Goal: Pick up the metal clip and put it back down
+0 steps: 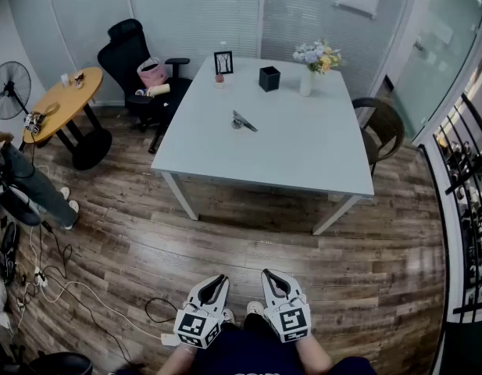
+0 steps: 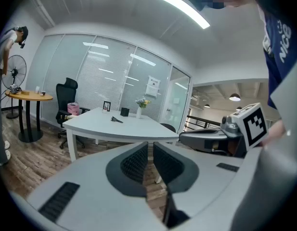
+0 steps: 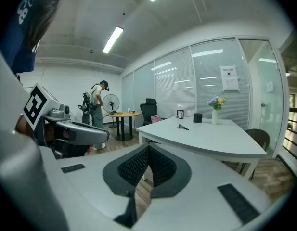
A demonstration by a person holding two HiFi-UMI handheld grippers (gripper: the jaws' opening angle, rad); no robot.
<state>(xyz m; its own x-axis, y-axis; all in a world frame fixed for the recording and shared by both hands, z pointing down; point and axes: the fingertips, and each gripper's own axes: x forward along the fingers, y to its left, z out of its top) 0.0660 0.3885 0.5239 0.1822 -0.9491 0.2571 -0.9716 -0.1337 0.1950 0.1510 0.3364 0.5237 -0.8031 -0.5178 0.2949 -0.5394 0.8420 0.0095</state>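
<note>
The metal clip point(image 1: 242, 122) lies on the white table point(image 1: 303, 151), left of its middle and toward the far side. Both grippers are held low at the near edge of the head view, well short of the table, over the wooden floor. My left gripper point(image 1: 216, 281) has its jaws drawn together to a thin slit with nothing in them. My right gripper point(image 1: 272, 276) is shut and empty. The left gripper view shows its pads point(image 2: 137, 161) pointing at the table, the clip point(image 2: 116, 120) far off. From the right gripper point(image 3: 148, 148) the clip point(image 3: 182, 126) is also small and distant.
A photo frame point(image 1: 223, 62), a black cup point(image 1: 269, 78) and a flower vase point(image 1: 307, 80) stand along the table's far edge. A black office chair point(image 1: 135, 61), a round wooden table point(image 1: 65, 104) and a person point(image 1: 26, 182) are at left, cables point(image 1: 61, 287) on the floor, a brown chair point(image 1: 381, 127) at right.
</note>
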